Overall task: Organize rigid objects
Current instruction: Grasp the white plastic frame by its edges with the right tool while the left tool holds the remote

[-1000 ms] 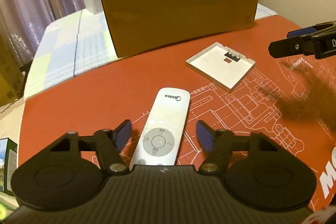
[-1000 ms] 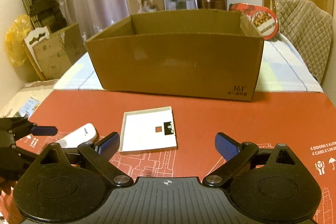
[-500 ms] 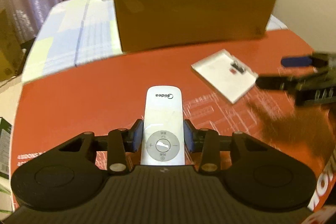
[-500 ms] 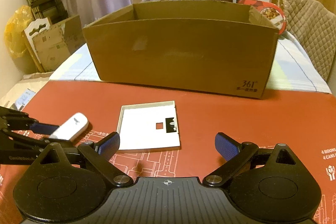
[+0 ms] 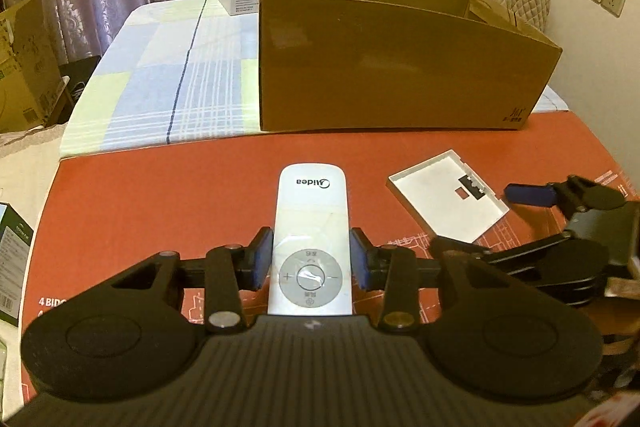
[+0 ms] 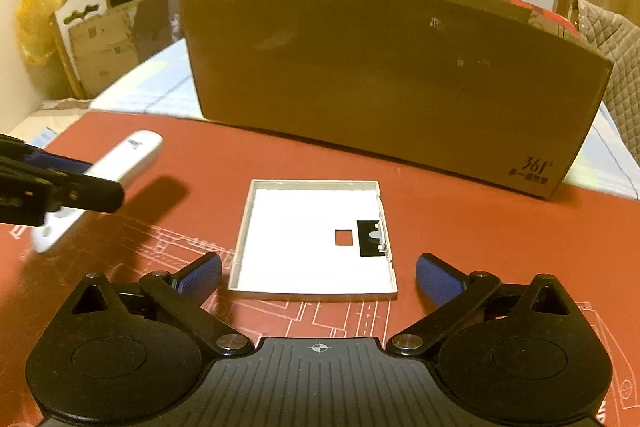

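Left gripper (image 5: 312, 263) tilted downward, clamped on white remote (image 5: 310, 227).

The right hand-held gripper (image 6: 318, 277) has just spread its jaws wider; they stand wide apart, just short of the near corners of a white square plastic cover (image 6: 312, 239) lying hollow side up on the red mat (image 6: 480, 247) on the table, with neither blue pad touching it. Behind the cover stands an open cardboard box (image 6: 392, 79). At the left edge, the left hand-held gripper (image 6: 80, 183) clamps a white remote control (image 6: 120, 167), tilted above its shadow.
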Demonstrator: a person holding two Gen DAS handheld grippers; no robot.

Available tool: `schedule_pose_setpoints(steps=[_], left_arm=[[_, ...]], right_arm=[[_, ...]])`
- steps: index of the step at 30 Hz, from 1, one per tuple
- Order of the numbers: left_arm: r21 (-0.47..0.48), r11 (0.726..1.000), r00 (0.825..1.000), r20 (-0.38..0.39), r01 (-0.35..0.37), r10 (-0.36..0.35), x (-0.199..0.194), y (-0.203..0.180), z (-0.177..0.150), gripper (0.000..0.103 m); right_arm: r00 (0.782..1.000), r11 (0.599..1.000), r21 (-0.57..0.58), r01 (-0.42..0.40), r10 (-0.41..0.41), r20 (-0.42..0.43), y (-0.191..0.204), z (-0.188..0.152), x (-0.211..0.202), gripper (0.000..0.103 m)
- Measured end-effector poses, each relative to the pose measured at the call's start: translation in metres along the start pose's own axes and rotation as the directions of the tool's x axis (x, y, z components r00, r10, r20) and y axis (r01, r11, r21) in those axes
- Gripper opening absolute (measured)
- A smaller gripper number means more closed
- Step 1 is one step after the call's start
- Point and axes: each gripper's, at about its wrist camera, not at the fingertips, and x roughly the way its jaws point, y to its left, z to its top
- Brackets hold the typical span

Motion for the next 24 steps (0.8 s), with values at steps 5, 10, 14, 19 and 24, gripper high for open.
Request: schedule_pose_setpoints(steps=[5, 10, 14, 19, 24], left_arm=[[0.007, 1.0, 1.0, -0.001, 0.012, -0.012, 0.001, -0.005, 0.001, 0.035], [0.008, 1.0, 1.0, -0.001, 0.017, -0.017, 0.003, -0.007, 0.003, 0.035], [0.011, 1.0, 1.0, -0.001, 0.022, -0.022, 0.003, -0.007, 0.002, 0.035], [0.011, 1.0, 1.0, -0.003, 0.025, -0.025, 0.002, -0.01, 0.002, 0.035], [0.009, 1.0, 1.0, -0.006, 0.026, -0.026, 0.0, -0.013, 0.002, 0.035]], right_arm=[[0.999, 1.0, 0.015, -0.001, 0.001, 0.048, -0.001, -0.001, 0.01, 0.1], [0.998, 1.0, 0.019, 0.001, -0.002, 0.064, -0.002, 0.002, 0.015, 0.098], [0.997, 1.0, 0.01, -0.001, 0.0, 0.073, -0.002, 0.004, 0.013, 0.086], [0.999, 1.0, 0.006, -0.007, 0.007, 0.052, -0.004, 0.007, 0.01, 0.084], [0.999, 0.999, 0.026, -0.022, 0.021, 0.04, -0.006, 0.006, 0.0, 0.084]])
